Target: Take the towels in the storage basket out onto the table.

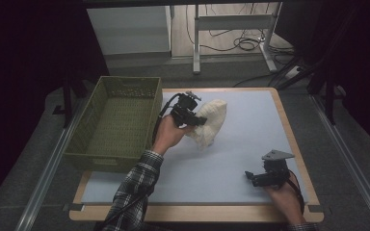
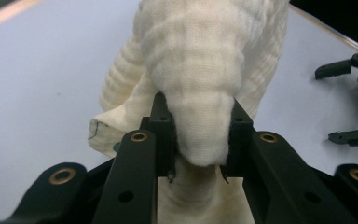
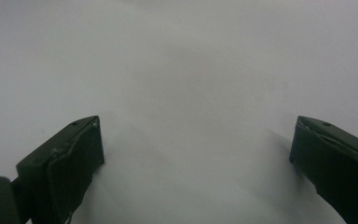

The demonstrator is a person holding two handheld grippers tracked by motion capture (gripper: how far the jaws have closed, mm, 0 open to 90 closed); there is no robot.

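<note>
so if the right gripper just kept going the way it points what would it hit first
Probably nothing soon. The right gripper points left, low over the bare table mat, jaws open and empty. The cream cloth lies up off its line, though depth is hard to judge.

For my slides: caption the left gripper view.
Left gripper pinching a fold of cream knitted cloth above the pale blue table.
</note>
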